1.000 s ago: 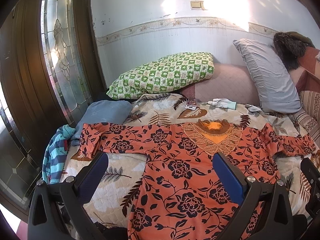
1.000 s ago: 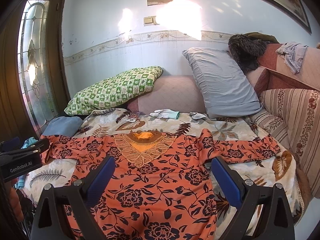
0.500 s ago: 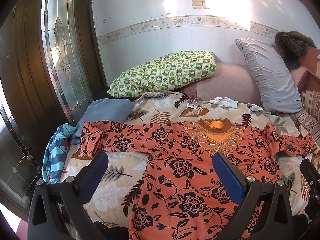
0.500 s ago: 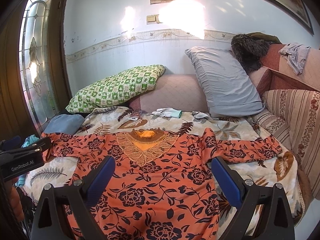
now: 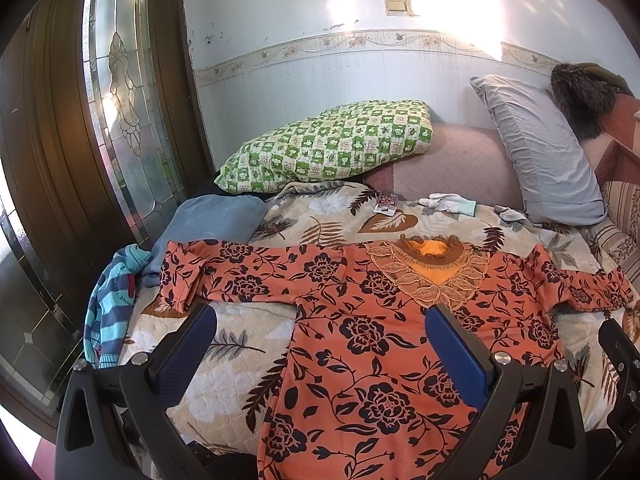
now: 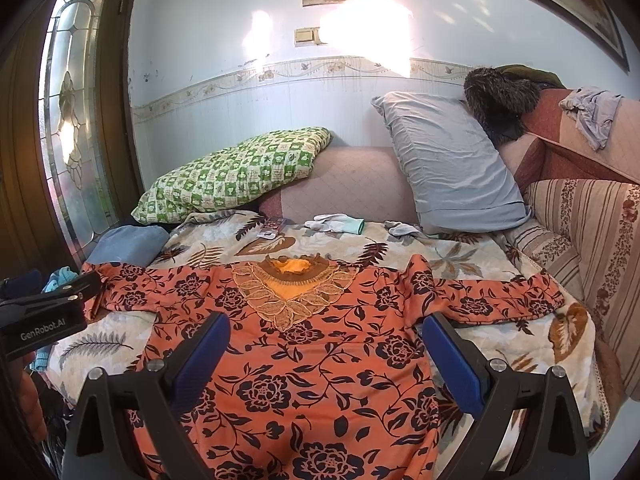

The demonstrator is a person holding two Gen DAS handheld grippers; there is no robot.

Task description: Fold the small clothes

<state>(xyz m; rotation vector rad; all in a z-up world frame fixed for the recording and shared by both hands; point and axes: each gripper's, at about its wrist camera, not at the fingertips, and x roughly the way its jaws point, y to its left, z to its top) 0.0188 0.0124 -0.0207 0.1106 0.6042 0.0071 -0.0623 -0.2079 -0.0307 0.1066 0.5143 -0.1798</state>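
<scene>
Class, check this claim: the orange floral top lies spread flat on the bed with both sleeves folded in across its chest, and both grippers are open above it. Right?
Not quite. The orange floral top has both sleeves stretched out sideways, not folded in, as the right wrist view shows. It does lie spread on the bed, with the left gripper and right gripper open above it.

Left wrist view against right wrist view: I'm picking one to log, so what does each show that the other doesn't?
Only the left wrist view shows most of the striped blue garment by the door. Only the right wrist view shows the grey cloth draped on the sofa back and the left gripper from the side. Both show the orange floral top spread flat, the green checked pillow, the grey pillow, and open fingers.
</scene>
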